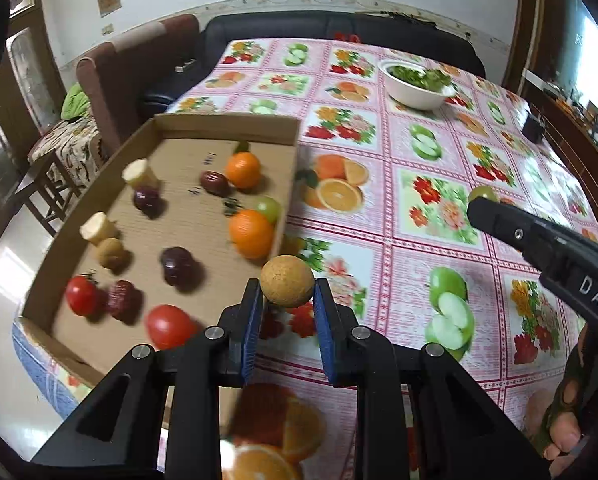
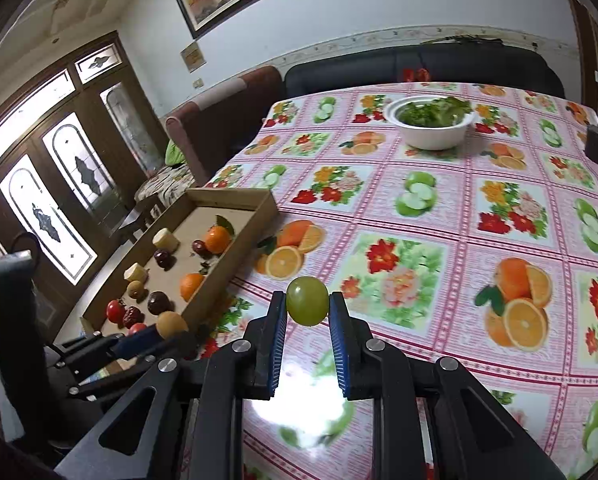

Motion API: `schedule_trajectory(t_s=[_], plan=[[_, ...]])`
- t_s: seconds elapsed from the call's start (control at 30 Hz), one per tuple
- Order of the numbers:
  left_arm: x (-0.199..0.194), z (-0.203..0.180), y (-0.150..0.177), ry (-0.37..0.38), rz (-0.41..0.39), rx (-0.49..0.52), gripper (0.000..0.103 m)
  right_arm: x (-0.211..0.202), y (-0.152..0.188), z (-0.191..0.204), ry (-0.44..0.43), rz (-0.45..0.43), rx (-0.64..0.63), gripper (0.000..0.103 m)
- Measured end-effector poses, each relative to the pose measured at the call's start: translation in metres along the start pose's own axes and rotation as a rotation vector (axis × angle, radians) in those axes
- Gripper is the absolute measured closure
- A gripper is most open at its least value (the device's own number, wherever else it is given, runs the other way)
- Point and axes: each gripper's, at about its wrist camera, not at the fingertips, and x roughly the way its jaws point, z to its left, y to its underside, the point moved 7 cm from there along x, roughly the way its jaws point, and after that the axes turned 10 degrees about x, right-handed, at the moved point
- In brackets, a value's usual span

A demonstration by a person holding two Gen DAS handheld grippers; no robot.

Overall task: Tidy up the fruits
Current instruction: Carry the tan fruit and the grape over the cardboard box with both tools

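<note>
Desk (image 2: 439, 216) under pink fruit-print cloth; shallow brown cardboard tray (image 1: 227, 122) at its left edge, already holding oranges, tomatoes and dark fruit. Your left hand-held gripper (image 1: 287, 316) pinches a round tan rough-skinned fruit (image 1: 287, 286) just outside the tray wall. Your right hand-held gripper (image 2: 308, 332) is clamped on a small green grape (image 2: 307, 306). Both grips look tip-only, possibly shallow; a tilt could roll either fruit out.

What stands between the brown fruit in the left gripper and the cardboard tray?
Only the tray's near side wall. The left gripper holds the brown fruit just outside it, with an orange right behind the wall.
</note>
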Motion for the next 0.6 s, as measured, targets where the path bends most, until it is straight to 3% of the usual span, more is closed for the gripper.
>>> schedule_trajectory(t_s=[0.6], plan=[[-0.006,0.039,0.003,-0.031,-0.009,-0.059,0.080,0.019,-0.004,0.044,-0.040,0.026,-0.068,0.082]])
